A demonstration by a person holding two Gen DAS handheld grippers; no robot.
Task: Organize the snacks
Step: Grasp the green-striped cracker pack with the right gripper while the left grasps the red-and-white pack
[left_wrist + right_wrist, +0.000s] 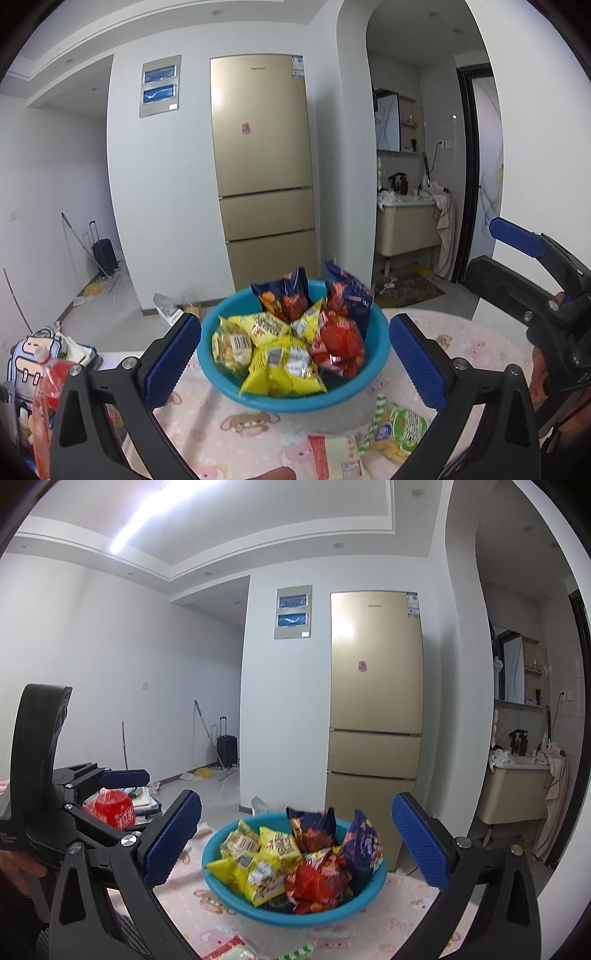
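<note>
- Left tool [293, 363]: fingers spread wide, nothing between them, held above the counter with the blue bowl [221, 384] framed in the gap.
- Right tool [295, 843]: likewise spread and empty, facing the same bowl from a little further right.
- Task items: the bowl sits mid-counter, heaped with yellow packets [280, 363], red packets [338, 341] and dark blue packets [284, 295]. Two items lie loose on the near counter: a green-and-white packet [397, 430] just near-right of the bowl, and a flat red-and-white packet [334, 454] beside it.
- Judged step: picking up a loose packet for placing in the bowl; the green-and-white one is nearest the left tool.
- Advice: lower onto the packet squarely, pinch the body rather than the crimped edge, and close gently, as the contents look crushable. The film will likely slip if gripped by a corner.
- Risk: the bowl is already heaped; a packet dropped on the pile may slide off. Set it down in a low spot.
- Surface: a pink cloth with cartoon animal prints [255, 424] covers the counter; it may ruck if dragged.
- Room: gold refrigerator [264, 166] against the far wall, a washbasin alcove [406, 221] far right, a suitcase [105, 254] far left, a red bag [112, 806] at the counter's left.
</note>
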